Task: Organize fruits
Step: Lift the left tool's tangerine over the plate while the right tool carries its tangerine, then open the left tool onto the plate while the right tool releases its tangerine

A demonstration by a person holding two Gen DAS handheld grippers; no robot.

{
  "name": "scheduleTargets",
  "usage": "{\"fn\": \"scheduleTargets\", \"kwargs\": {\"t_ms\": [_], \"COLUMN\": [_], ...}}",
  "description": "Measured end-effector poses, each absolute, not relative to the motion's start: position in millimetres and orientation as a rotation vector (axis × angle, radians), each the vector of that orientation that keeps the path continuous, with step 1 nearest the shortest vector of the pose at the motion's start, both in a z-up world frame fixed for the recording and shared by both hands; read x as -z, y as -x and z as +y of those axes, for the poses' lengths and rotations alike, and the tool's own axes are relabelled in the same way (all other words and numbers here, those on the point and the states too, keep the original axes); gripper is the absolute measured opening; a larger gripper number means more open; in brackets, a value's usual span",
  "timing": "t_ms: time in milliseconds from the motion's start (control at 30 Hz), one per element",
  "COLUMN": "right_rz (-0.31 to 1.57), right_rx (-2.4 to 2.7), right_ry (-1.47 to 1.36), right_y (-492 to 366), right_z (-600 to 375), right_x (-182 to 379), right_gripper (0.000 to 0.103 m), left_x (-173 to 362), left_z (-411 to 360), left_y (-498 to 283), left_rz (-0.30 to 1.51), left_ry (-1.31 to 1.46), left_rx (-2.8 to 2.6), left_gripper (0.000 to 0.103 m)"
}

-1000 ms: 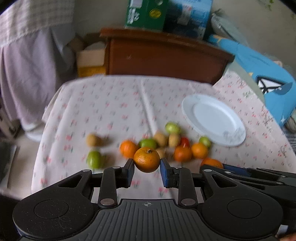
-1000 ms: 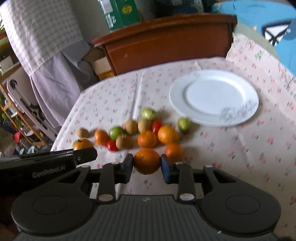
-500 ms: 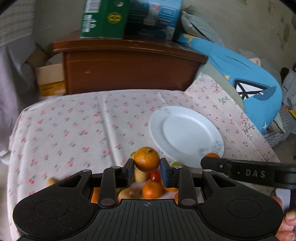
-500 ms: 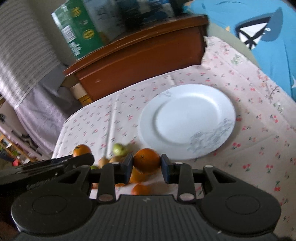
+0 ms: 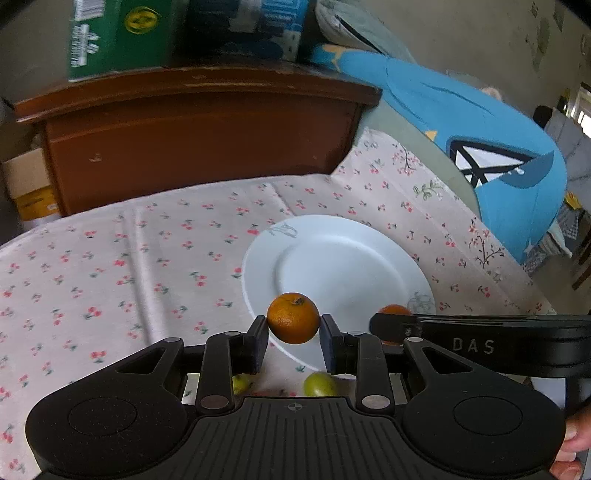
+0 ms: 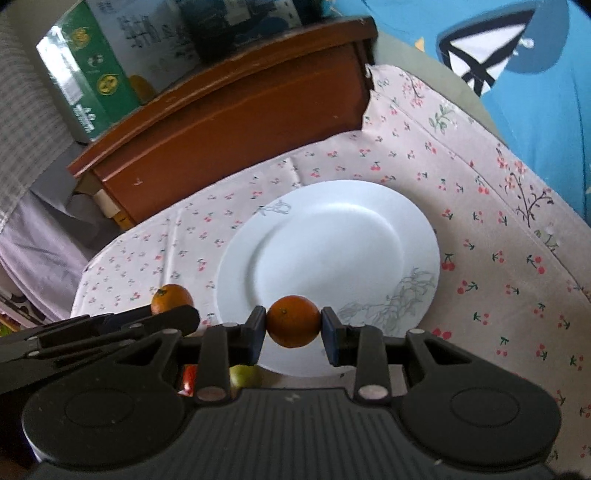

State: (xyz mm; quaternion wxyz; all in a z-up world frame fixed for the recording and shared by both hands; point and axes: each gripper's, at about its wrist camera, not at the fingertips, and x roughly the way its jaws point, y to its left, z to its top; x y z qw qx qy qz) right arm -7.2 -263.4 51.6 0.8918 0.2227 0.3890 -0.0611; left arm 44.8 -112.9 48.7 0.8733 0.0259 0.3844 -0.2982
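Observation:
My left gripper (image 5: 293,334) is shut on an orange (image 5: 293,323) and holds it above the near left rim of the white plate (image 5: 343,266). My right gripper (image 6: 293,330) is shut on another orange (image 6: 293,320) and holds it above the near rim of the same plate (image 6: 325,251), which has nothing on it. The right gripper and its orange (image 5: 394,310) show at the right in the left wrist view. The left gripper's orange (image 6: 171,298) shows at the left in the right wrist view. Green fruits (image 5: 319,384) and a red one (image 6: 189,374) lie on the cloth below the fingers, mostly hidden.
The table has a pink cherry-print cloth (image 5: 129,266). A brown wooden cabinet (image 5: 199,133) with a green box (image 5: 114,33) on top stands behind it. A blue shark cushion (image 5: 480,155) lies at the right edge.
Both grippers have moved forward and right with their oranges, from over the fruit pile to the plate's near rim. The plate looks larger and closer.

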Motion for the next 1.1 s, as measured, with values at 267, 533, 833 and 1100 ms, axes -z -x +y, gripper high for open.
{"fn": "scheduleTargets", "kwargs": {"t_ms": [267,533,833,1100], "right_rz": [0.818,0.819,0.768,0.822], "right_rx": [0.168,0.179,0.338,0.438], "right_ry": [-0.497,-0.515,-0.451,-0.444], "right_y": [-3.7,-9.5,-8.8,-14.2], "right_z": [-279.4,-285.8,-302.3,-320.9], "right_x": [-41.1,-36.4,-46.1,-29.5], "right_gripper": [0.032,0.034,0.043,0.051], "left_x": [-35.4,-27.7,-33.1,-22.8], "left_z": [-133.8,-142.0,-135.7,-129.9], "left_y": [-55.7,-59.8,-62.7,-69.7], "left_rz": [0.826,0.829,0.808,0.854], "left_ry": [-0.074,-0.096,-0.088,-0.106], "left_rx": [0.649,0.636,0.568,0.494], "left_gripper": [0.027,0.029,0.048,0.048]}}
